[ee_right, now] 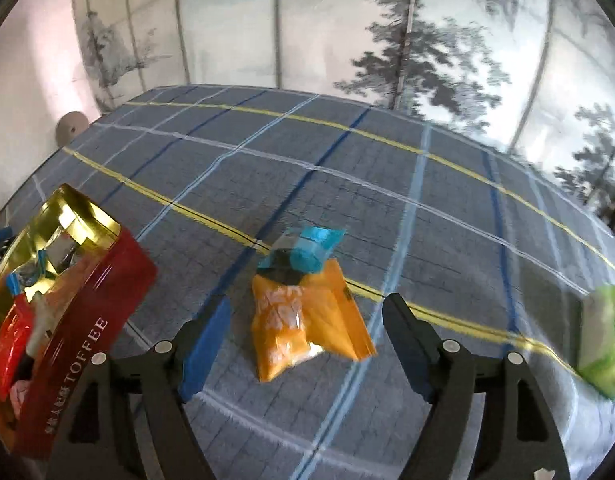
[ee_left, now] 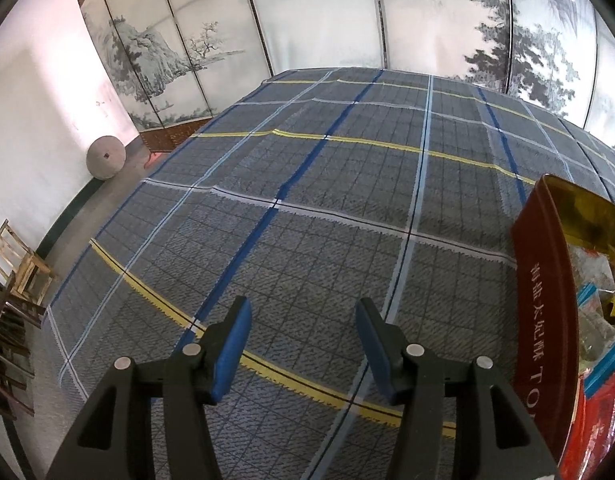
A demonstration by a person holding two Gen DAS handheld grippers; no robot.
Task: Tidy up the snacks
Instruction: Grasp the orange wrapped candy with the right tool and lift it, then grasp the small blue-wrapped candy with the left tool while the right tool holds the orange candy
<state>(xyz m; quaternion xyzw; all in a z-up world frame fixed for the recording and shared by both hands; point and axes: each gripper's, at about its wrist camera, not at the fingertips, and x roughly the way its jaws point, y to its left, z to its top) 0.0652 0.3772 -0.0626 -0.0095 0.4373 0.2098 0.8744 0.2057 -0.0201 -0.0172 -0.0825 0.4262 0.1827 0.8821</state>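
A red toffee tin [ee_right: 83,312] with a gold inside stands at the left of the right wrist view and holds several snack packets. It also shows at the right edge of the left wrist view [ee_left: 547,292]. An orange snack packet [ee_right: 303,320] lies on the plaid cloth between the fingers of my open right gripper [ee_right: 307,328], with a blue-and-black packet [ee_right: 303,252] just beyond it. A green packet [ee_right: 603,336] lies at the far right. My left gripper [ee_left: 303,344] is open and empty above the cloth, left of the tin.
The blue-grey plaid tablecloth [ee_left: 307,208] covers the whole table. A painted folding screen [ee_left: 307,12] stands behind it. Wooden chairs [ee_left: 15,280] and a round stone [ee_left: 106,157] are on the floor at the left.
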